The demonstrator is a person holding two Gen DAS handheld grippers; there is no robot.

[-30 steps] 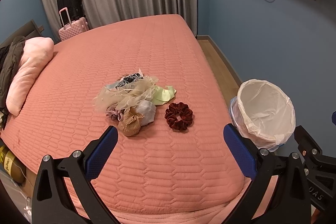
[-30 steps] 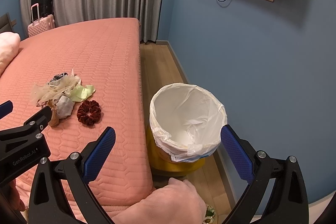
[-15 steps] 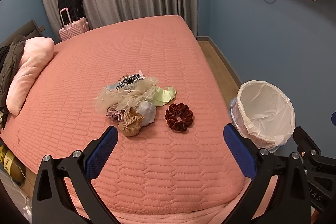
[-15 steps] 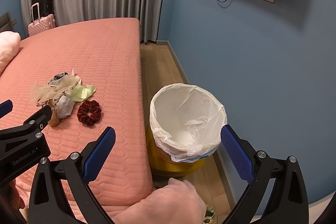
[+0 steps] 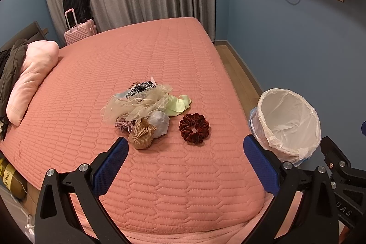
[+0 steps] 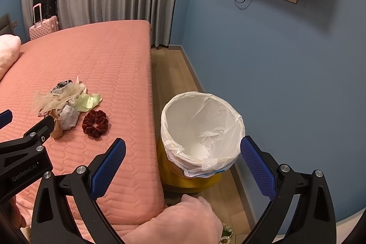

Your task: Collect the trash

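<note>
A heap of small trash [image 5: 141, 111] lies on the pink bed: beige tulle, a pale green scrap, a grey wad, a tan pleated piece and a dark patterned bit. A dark red velvet scrunchie [image 5: 194, 127] [image 6: 95, 124] rests just right of the heap [image 6: 66, 104]. A yellow bin with a white liner [image 6: 200, 129] [image 5: 288, 122] stands on the floor beside the bed. My left gripper [image 5: 185, 166] hovers open over the bed, short of the heap. My right gripper [image 6: 183, 166] hangs open near the bin's front, holding nothing.
The quilted bed [image 5: 148, 56] fills most of the room. A pink pillow [image 5: 32, 77] and dark clothing lie at its left end. Pink and black suitcases [image 5: 79, 22] stand by the grey curtain. A blue wall with sockets is on the right; a narrow wooden floor strip [image 6: 169, 74] runs alongside.
</note>
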